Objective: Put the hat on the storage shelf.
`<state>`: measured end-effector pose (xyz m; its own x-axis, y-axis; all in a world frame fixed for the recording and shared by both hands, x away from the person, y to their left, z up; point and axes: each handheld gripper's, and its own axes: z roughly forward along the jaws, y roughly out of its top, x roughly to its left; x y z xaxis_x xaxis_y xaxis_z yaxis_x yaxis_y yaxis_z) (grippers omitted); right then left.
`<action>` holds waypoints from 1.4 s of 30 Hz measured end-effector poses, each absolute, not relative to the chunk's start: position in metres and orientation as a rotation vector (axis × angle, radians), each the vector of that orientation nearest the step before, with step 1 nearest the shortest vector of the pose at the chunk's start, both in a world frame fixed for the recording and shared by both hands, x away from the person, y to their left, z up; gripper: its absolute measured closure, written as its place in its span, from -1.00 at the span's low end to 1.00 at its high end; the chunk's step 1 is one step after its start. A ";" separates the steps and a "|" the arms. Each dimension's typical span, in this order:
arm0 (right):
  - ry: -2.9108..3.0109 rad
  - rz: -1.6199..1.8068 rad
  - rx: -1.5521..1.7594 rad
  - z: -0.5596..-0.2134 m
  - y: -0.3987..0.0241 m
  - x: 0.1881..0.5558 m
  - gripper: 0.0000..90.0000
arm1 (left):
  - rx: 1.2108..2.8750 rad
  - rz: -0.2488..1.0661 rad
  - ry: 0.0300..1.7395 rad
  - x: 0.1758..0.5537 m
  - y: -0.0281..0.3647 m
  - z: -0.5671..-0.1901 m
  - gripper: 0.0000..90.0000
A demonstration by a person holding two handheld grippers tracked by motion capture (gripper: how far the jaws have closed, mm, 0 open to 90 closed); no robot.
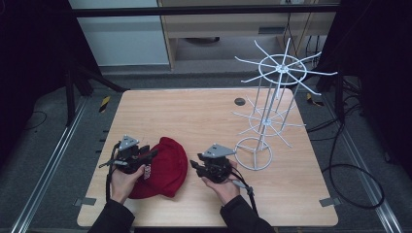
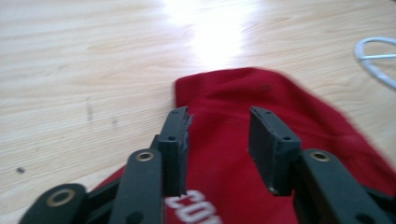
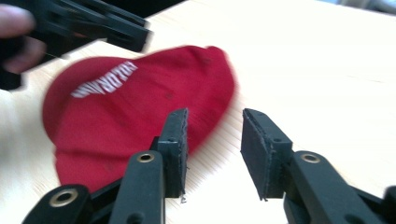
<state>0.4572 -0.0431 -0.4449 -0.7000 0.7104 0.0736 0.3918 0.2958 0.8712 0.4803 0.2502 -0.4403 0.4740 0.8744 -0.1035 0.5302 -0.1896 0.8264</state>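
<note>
A wooden table (image 1: pixel 204 116) is taking up most of the high view, its pale top lying bare apart from a few things near the person's side. On its right part a white wire rack (image 1: pixel 272 111) is standing upright, its round base resting on the wood and its thin arms spreading out in two tiers from a central post; a curve of that white base is showing at the far right edge of the left gripper view.

A red cap (image 1: pixel 165 167) is lying flat on the table between the two grippers, nearer the left one, with white lettering on its cloth. It is resting on the wood and nothing is gripping it.

The left gripper (image 2: pixel 219 149) is hovering over the cap's near edge, held in the person's left hand (image 1: pixel 125 182). Its jaws are standing about half open, with red cloth lying beneath the gap and neither pad pressing on it.

The right gripper (image 3: pixel 215 149) is sitting just beside the cap's right edge, in the right hand (image 1: pixel 224 187). Its jaws are likewise standing about half open, with bare wood and the rim of the cap below them, and they are holding nothing.

A small dark round hole (image 1: pixel 239 101) is sitting in the tabletop beyond the cap, near the rack.
</note>
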 end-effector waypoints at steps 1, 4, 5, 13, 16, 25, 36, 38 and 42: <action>2.230 1.356 0.994 -0.445 -0.048 0.456 0.29 | 1.866 0.504 1.163 0.477 0.246 -0.439 0.19; 2.197 1.360 0.965 -0.446 -0.067 0.449 0.23 | 1.890 0.504 1.132 0.470 0.231 -0.439 0.09; 2.195 1.355 0.969 -0.447 -0.074 0.448 0.21 | 1.902 0.505 1.121 0.468 0.226 -0.439 0.04; 2.149 1.325 1.099 -0.457 -0.140 0.428 -0.10 | 1.989 0.546 1.049 0.457 0.184 -0.442 -0.24; 2.159 1.316 1.145 -0.462 -0.160 0.421 -0.12 | 2.019 0.548 1.055 0.459 0.174 -0.447 -0.31; 2.126 1.204 1.274 -0.471 -0.198 0.415 -0.39 | 2.089 0.578 1.111 0.468 0.152 -0.459 -0.48; 2.061 1.153 1.320 -0.472 -0.215 0.418 -0.39 | 2.125 0.554 1.249 0.480 0.151 -0.473 0.19; 2.057 1.152 1.321 -0.473 -0.216 0.418 -0.38 | 2.110 0.530 1.260 0.481 0.154 -0.472 0.50; 2.035 1.159 1.347 -0.473 -0.221 0.418 -0.35 | 2.050 0.465 1.282 0.481 0.169 -0.465 0.68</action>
